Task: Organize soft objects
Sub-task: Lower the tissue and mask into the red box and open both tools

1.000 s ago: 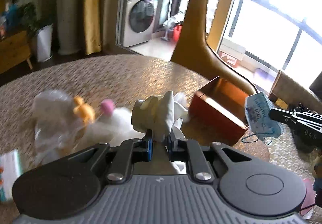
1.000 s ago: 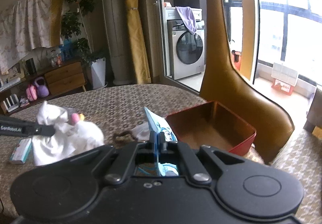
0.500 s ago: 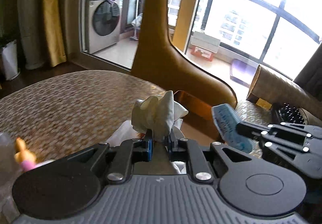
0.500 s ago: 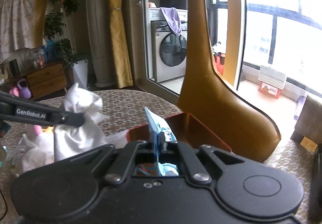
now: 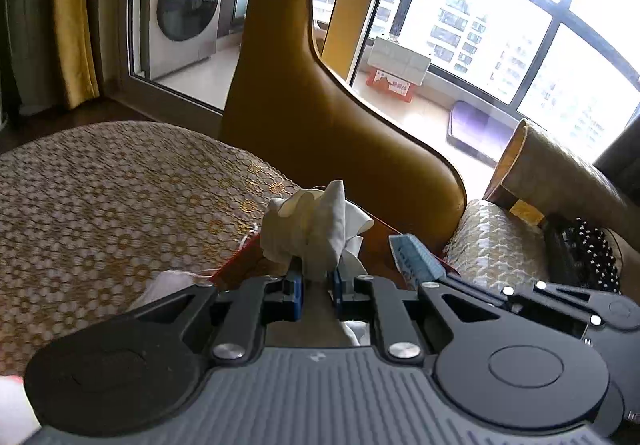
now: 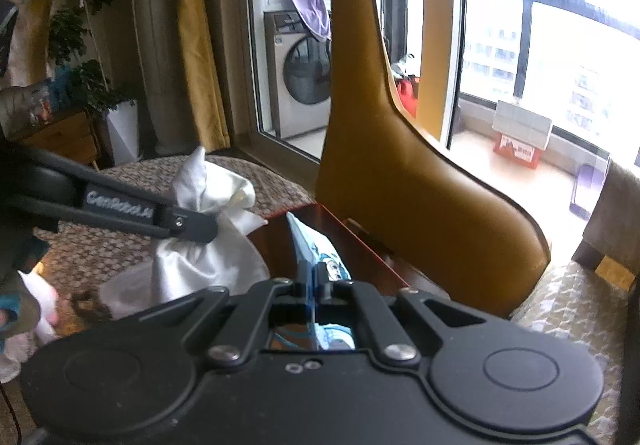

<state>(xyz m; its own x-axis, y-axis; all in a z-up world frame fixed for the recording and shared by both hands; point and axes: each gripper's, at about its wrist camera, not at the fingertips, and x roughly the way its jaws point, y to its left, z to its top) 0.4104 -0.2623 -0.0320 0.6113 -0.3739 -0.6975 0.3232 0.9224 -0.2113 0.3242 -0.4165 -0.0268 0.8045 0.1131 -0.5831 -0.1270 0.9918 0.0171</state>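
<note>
My left gripper (image 5: pixel 318 281) is shut on a bunched white cloth (image 5: pixel 316 225) and holds it over the near edge of the red box (image 5: pixel 236 259). In the right wrist view the same cloth (image 6: pixel 208 245) hangs from the left gripper (image 6: pixel 212 225) beside the red box (image 6: pixel 360 241). My right gripper (image 6: pixel 318 281) is shut on a blue patterned face mask (image 6: pixel 316 249) and holds it over the box. The mask (image 5: pixel 416 255) and right gripper also show at the right of the left wrist view.
A tall mustard giraffe-shaped figure (image 6: pixel 400 165) stands right behind the box. The round table (image 5: pixel 100 197) has a woven patterned cover. More soft items, a white piece (image 6: pixel 124 287) and a pink-white plush (image 6: pixel 40 305), lie at the left. A patterned cushion (image 5: pixel 496 245) sits to the right.
Both grippers have moved right and forward with their loads, from over the pile of soft items to over the red box. Both stay shut.
</note>
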